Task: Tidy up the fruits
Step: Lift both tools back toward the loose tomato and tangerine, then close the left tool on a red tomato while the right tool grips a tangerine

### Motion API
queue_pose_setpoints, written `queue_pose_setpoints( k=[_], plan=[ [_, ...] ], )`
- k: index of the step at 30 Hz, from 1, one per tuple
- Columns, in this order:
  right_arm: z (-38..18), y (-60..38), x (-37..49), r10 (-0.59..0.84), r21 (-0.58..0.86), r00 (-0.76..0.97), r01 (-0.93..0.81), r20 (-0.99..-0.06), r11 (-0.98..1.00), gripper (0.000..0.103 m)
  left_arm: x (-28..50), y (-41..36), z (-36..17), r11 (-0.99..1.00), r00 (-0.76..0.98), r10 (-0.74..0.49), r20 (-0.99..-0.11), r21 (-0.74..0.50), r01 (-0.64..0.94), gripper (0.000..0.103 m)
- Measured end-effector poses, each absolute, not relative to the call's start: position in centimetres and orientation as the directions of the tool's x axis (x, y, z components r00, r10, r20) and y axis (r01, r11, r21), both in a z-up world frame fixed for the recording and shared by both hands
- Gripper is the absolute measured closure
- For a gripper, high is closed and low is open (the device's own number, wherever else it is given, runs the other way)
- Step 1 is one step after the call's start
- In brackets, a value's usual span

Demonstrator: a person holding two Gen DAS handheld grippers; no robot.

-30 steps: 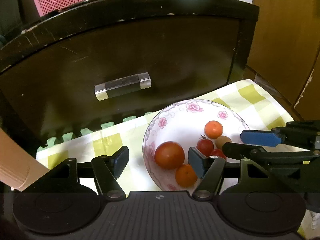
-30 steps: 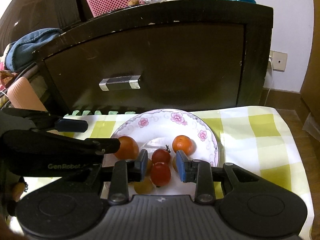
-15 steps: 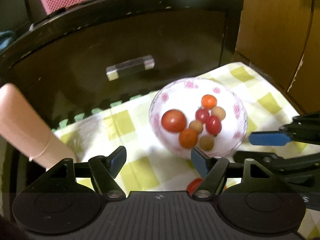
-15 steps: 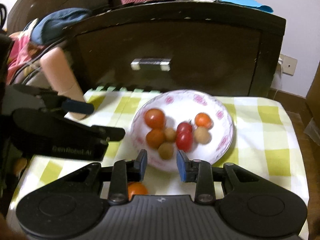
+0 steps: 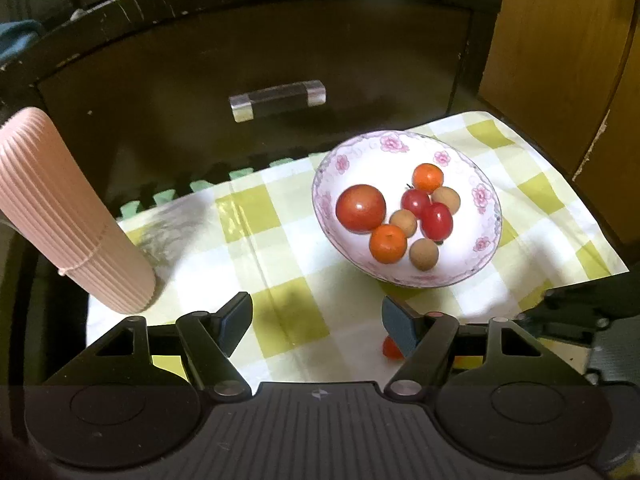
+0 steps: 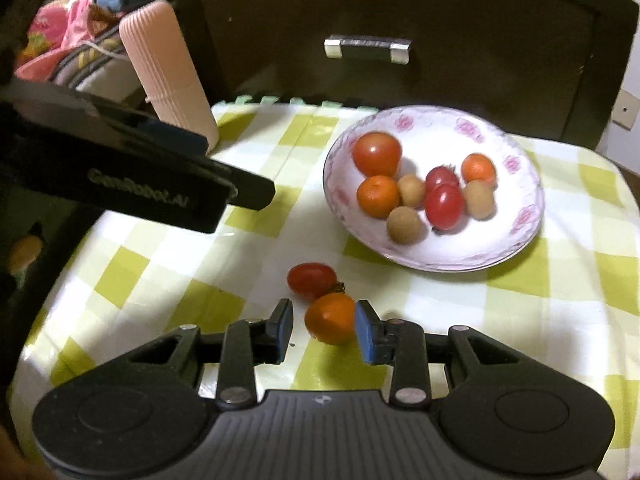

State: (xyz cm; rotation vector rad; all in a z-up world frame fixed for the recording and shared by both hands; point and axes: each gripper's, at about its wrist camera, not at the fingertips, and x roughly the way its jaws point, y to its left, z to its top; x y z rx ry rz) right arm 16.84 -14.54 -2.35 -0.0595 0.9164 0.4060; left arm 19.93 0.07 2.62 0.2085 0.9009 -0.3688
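Observation:
A white flowered bowl (image 5: 486, 194) (image 6: 524, 184) on the checked cloth holds a big tomato (image 5: 361, 208) (image 6: 377, 153), small oranges, red cherry tomatoes and brown longans. On the cloth in front of the bowl lie a red cherry tomato (image 6: 312, 280) (image 5: 390, 349) and a small orange (image 6: 331, 324). My right gripper (image 6: 324, 332) is open, its pads on either side of the small orange, the right pad close to it. My left gripper (image 5: 316, 320) is open and empty above the cloth, left of the bowl; it shows as a black bar in the right wrist view (image 6: 160, 172).
A pink ribbed cylinder (image 5: 68, 216) (image 6: 168, 68) stands at the cloth's back left corner. A dark drawer front with a clear handle (image 5: 278, 100) (image 6: 368, 49) rises behind the cloth. Clothes are piled at the far left (image 6: 60, 40). A wooden cabinet (image 5: 560, 60) stands at the right.
Both grippers have drawn back from the bowl toward the front of the cloth. The right gripper has opened wider and now brackets the small orange, which was not in view 1 s ago.

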Motion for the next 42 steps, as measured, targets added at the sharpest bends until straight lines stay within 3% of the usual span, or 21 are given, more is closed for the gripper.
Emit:
queue_pose_setpoints(
  k=[3, 22, 31, 34, 42],
  plan=[
    [-3.1, -14.5, 17.3, 0.293, 0.095, 0.551, -0.359, -0.781, 0.929, 0.066, 19.9, -0.1, 2.1, 0.909, 0.547, -0.237, -0.803, 0.014, 0.416, 0.025],
    [-3.3, -17.6, 15.0, 0.272, 0.132, 0.504, -0.295, -0.82, 0.946, 0.07, 18.6, -2.8, -1.1, 0.821, 0.439, -0.319, -0.84, -0.014, 0.571, 0.027],
    [-2.8, -18.2, 12.6, 0.278, 0.151, 0.485, -0.284, -0.829, 0.947, 0.07, 19.0, -4.4, -3.3, 0.821, 0.44, -0.295, -0.848, 0.011, 0.571, 0.047],
    [-3.1, -18.4, 12.7, 0.275, 0.153, 0.483, -0.277, -0.831, 0.949, 0.07, 19.0, -4.6, -3.3, 0.821, 0.441, -0.305, -0.844, 0.002, 0.57, 0.063],
    [-3.7, -18.9, 13.2, 0.248, 0.141, 0.483, -0.248, -0.84, 0.958, 0.07, 18.0, -5.1, -3.4, 0.817, 0.45, -0.28, -0.848, 0.035, 0.575, 0.065]
  ],
)
